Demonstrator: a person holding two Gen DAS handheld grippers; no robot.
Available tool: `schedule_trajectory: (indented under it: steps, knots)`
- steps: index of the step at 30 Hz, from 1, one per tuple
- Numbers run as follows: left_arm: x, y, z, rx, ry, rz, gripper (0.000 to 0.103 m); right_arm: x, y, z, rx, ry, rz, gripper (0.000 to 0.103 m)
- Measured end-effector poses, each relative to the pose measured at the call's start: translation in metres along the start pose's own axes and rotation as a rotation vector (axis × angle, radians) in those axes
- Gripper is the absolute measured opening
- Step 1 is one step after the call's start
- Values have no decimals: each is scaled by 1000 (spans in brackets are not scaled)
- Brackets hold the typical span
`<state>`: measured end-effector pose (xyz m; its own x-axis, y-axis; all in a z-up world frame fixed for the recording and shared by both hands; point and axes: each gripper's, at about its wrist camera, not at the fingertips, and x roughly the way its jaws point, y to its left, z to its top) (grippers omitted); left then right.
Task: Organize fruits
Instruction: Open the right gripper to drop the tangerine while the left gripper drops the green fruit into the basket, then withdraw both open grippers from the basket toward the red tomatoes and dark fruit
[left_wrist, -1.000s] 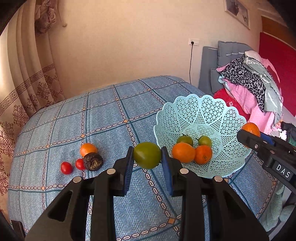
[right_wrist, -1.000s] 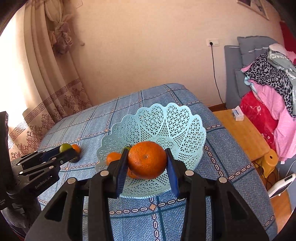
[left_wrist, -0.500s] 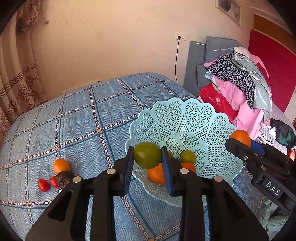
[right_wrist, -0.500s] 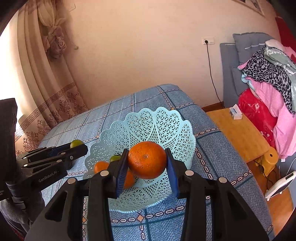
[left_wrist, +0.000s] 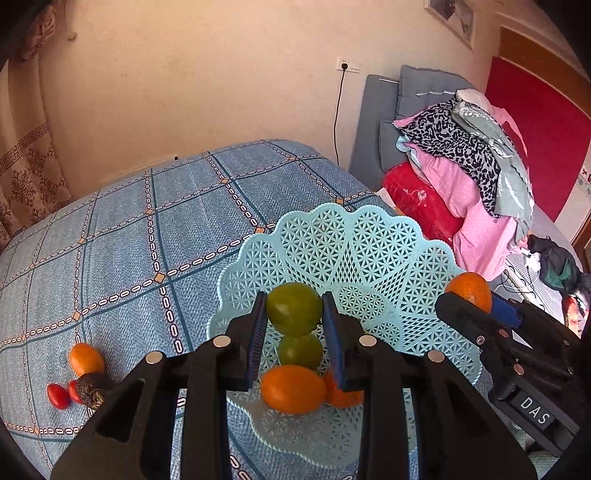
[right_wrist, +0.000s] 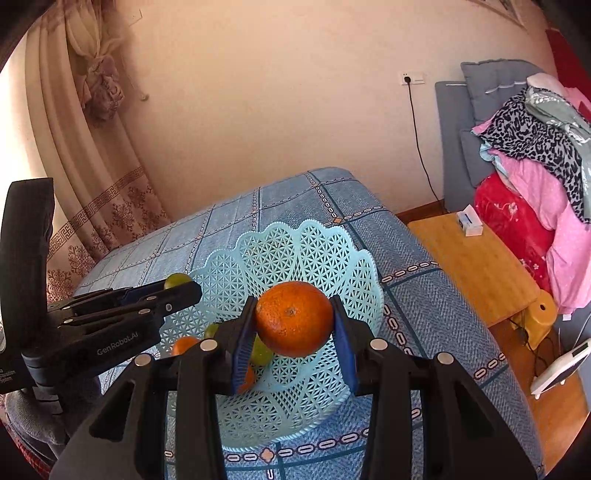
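Four oranges (left_wrist: 293, 388), two green fruits (left_wrist: 293, 308), two cherry tomatoes (left_wrist: 58, 396), one basket (left_wrist: 369, 258).

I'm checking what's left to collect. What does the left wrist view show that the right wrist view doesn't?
Only the left wrist view shows the fruit outside the basket: an orange, a dark fruit and two tomatoes. Only the right shows the wooden table. Both show the basket, the left gripper holding a green fruit and the right gripper holding an orange.

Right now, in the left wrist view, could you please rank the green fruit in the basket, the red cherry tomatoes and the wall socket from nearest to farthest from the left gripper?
1. Green fruit in the basket: just below the left gripper.
2. Red cherry tomatoes: on the cloth, far left.
3. Wall socket: on the back wall, beyond the table.
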<state>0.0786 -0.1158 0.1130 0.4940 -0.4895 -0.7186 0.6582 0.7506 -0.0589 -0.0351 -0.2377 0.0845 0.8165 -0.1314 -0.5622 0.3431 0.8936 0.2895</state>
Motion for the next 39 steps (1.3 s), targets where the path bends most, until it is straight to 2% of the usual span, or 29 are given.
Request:
schedule_trajectory:
  steps: [4,6,7,8,10,17,20,24,26,27,31,39]
  knots:
    - [8,-1,3,-3,11,1,31,3,-4,1,4,1,-1,39]
    - [11,0,4,-13,18,-5,46,4,-5,2,6,1,-1,40]
    - [11,0,4,-19,11,-3,61,4,-5,2,8,1,-3,40]
    - [9,1,5,-24,-2,4,68,4,-5,2,11,-3,-5,41]
    - [6,4,6,-35,-15,13,72,2,-6,3,14,-14,-10,41]
    - [-2,23,6,-92,-23,31,74,-3,-7,4,24,-30,-8,41]
    - [-7,28,5,-114,-31,39,83,-4,-5,2,19,-26,-5,41]
    - [-15,33,4,-131,-39,49,84,-8,-2,1,10,-29,-6,41]
    - [-17,35,2,-137,-37,62,95,-10,0,1,10,-31,-4,41]
    - [-19,36,1,-142,-37,67,96,-11,0,0,10,-32,-4,41]
    - [-23,43,-3,-160,-34,75,96,-14,4,-1,10,-42,0,47]
    - [-34,67,-11,-210,-36,115,96,-13,16,-8,5,-26,29,47]
